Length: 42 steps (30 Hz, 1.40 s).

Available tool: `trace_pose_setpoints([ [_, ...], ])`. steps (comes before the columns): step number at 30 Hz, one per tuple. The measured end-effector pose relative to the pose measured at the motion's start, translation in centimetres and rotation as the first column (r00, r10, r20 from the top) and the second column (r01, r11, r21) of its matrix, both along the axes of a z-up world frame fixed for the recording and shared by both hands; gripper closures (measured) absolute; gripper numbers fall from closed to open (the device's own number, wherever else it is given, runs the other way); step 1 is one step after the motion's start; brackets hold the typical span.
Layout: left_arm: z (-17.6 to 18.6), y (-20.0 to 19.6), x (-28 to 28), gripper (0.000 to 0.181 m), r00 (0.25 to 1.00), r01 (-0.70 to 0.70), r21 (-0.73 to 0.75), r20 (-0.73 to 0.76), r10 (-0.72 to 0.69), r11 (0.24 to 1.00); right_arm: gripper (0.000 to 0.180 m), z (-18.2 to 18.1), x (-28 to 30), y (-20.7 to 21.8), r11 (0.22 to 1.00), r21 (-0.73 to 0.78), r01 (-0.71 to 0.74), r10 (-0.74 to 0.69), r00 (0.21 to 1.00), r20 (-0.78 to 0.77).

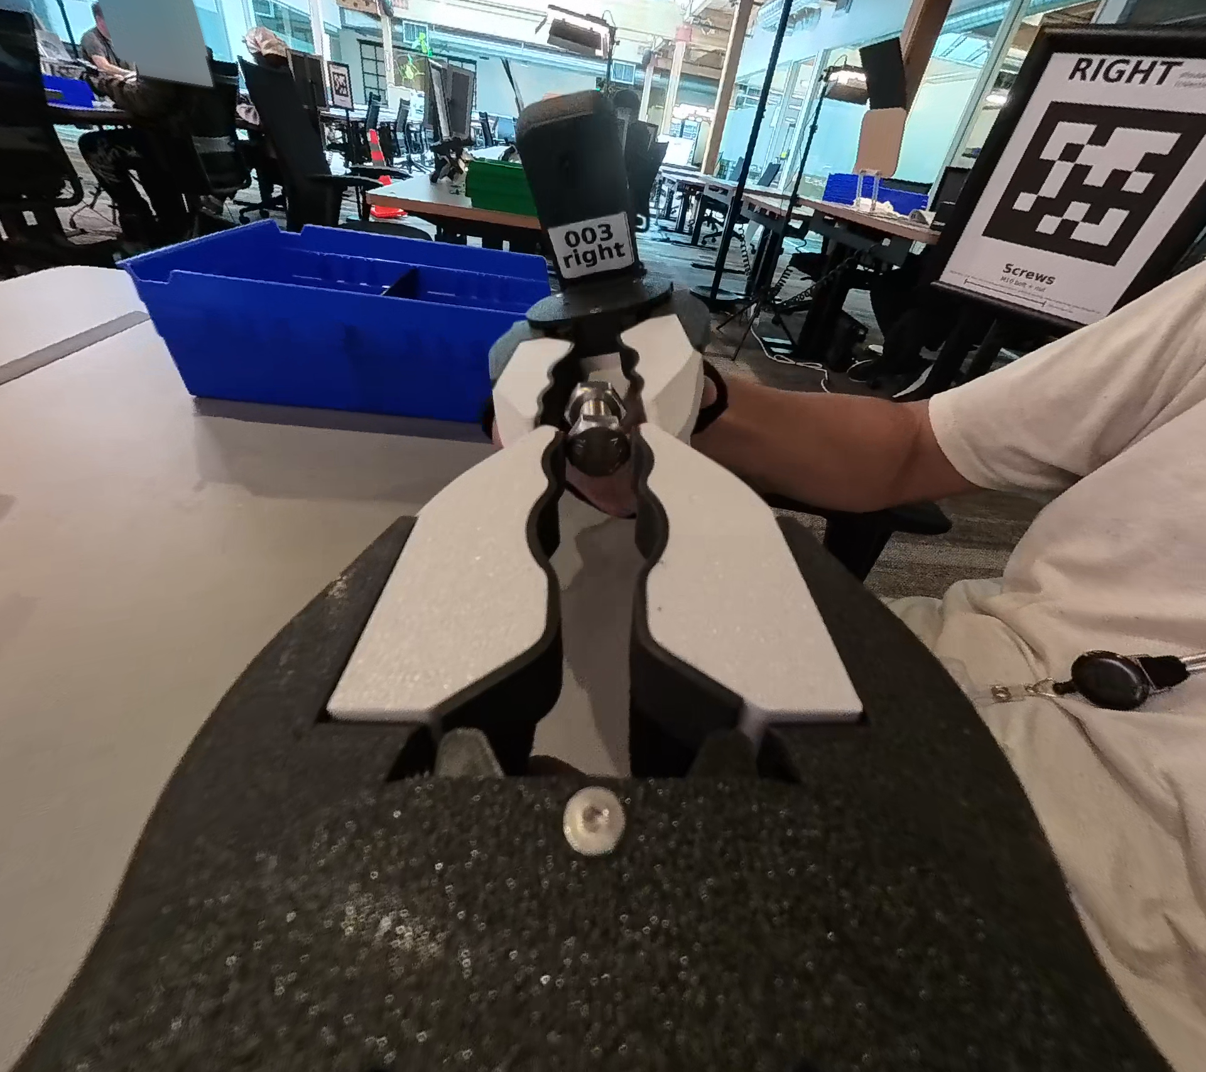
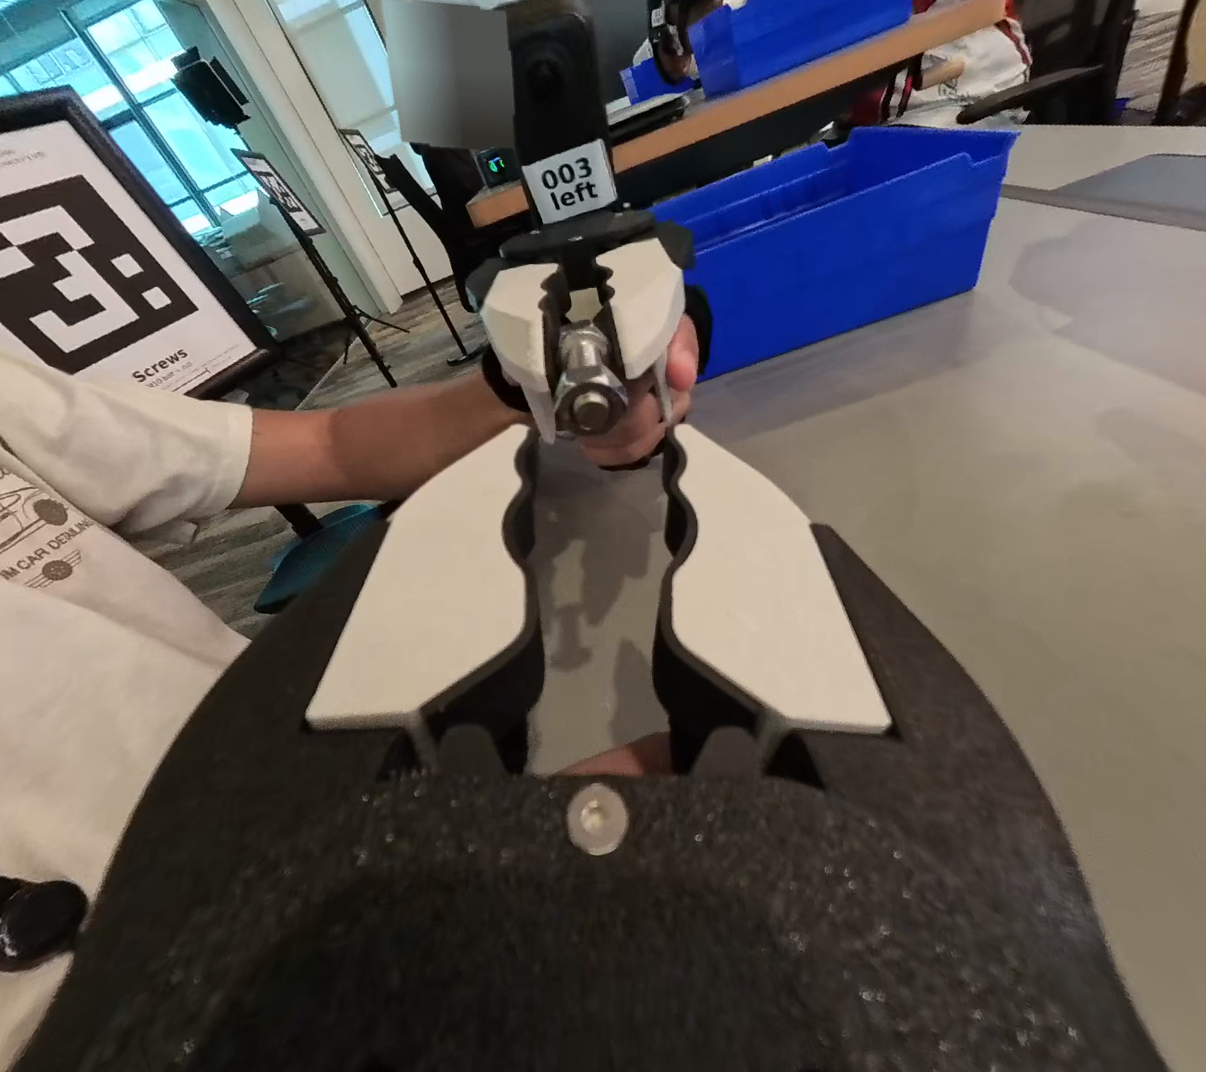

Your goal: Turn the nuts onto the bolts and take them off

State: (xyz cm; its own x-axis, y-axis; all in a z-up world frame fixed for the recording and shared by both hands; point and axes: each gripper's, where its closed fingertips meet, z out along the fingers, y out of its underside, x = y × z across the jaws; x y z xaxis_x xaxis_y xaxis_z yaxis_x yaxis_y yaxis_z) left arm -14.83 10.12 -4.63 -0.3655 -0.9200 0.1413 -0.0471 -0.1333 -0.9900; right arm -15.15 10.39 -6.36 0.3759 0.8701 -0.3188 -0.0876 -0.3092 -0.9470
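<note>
The left claw [image 1: 598, 453] is narrow and pinches the bolt [image 1: 597, 446] by its head end. It holds the bolt in the air, above the table [image 2: 913, 453], not in any box. The nut [image 2: 587, 381] sits on the bolt, near its far end, and a bit of thread pokes out past it.

The right claw [image 2: 600, 443] faces the left one, tip to tip. Its jaws stand a bit wider than the nut, one on each side of it. They look like they are not squeezing it yet.

I think the step now is to grab the nut and turn it. To do it well, keep the two claws in one straight line with the bolt. Close the right claw on two flat sides of the nut, not on the corners, so it does not slip. Keep the left claw tight and still, so the bolt does not spin too. Turn a little, let go, grab again. Do not push or pull hard along the bolt, or the thread may jam or the nut may drop.

A blue bin [image 2: 816, 283] stands on the table behind the claws. It has a wall across its middle. I cannot see what is in it from here.
</note>
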Motion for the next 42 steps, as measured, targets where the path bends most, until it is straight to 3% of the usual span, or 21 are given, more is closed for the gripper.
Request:
trace_pose_setpoints([
  [7,-0.5,0.2,0.2,0.162,1.0,-0.016,0.024,-0.021,0.016,1.0,0.146,2.3,0.4,-0.3,0.998,0.06,0.006,-0.001,0.996,-0.084],
  [12,-0.3,0.2,0.1,0.163,1.0,-0.013,0.015,-0.013,0.013,1.0,0.144,0.5,0.8,0.0,1.0,-0.011,-0.009,0.008,0.998,-0.062],
  [18,-0.4,0.3,0.1,0.162,1.0,-0.019,0.023,-0.021,0.02,1.0,0.146,3.4,1.0,-0.6,0.998,0.065,-0.007,0.016,0.989,-0.149],
  [23,0.1,0.2,-0.1,0.163,1.0,-0.007,0.002,0.002,0.007,1.0,0.145,1.0,0.5,-0.4,0.999,-0.008,-0.034,0.034,0.995,-0.096],
  [28,-0.2,0.4,0.0,0.162,1.0,-0.018,0.016,-0.011,0.018,1.0,0.146,4.6,0.9,-1.1,0.996,0.079,-0.034,0.049,0.978,-0.204],
  [34,0.1,0.1,-0.1,0.163,1.0,-0.006,0.008,0.003,0.006,1.0,0.143,0.8,0.5,-0.4,0.999,-0.027,-0.044,0.041,0.994,-0.104],
  [37,-0.1,0.2,0.0,0.163,1.0,-0.014,0.019,-0.007,0.014,1.0,0.139,2.6,0.2,-0.5,0.999,0.029,-0.032,0.036,0.99,-0.134],
  [39,-0.3,0.3,0.1,0.162,1.0,-0.023,0.03,-0.017,0.024,0.999,0.146,4.4,0.7,-0.9,0.997,0.075,-0.033,0.046,0.982,-0.184],
  [42,-0.1,0.3,0.0,0.163,1.0,-0.014,0.013,-0.006,0.014,1.0,0.147,3.5,1.3,-0.6,0.998,0.058,-0.003,0.01,0.991,-0.134],
])
